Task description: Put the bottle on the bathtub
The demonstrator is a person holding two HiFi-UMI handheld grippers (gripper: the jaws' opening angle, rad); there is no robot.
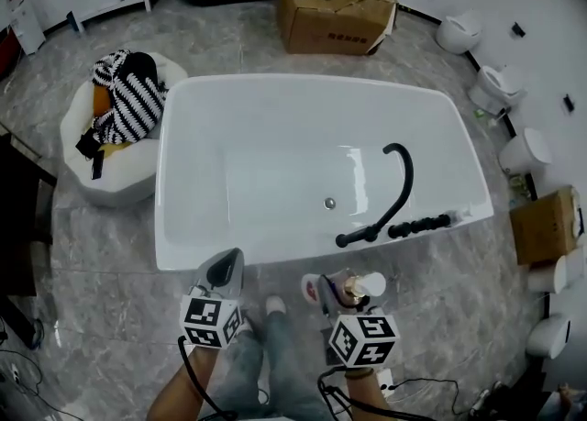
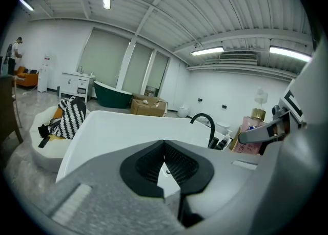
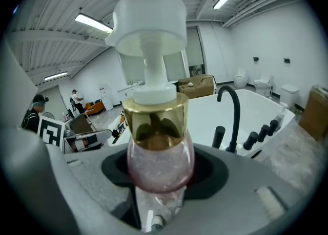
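Gripping pink bottle [image 3: 160, 165] in right gripper [image 1: 334, 293], jaws wide; left gripper [image 1: 225, 271] closed, empty. Keep upright, set flat on near rim of bathtub [image 1: 266, 254].

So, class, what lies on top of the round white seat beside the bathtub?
A black-and-white striped bag with a black strap. Something yellow peeks out beneath, mostly covered.
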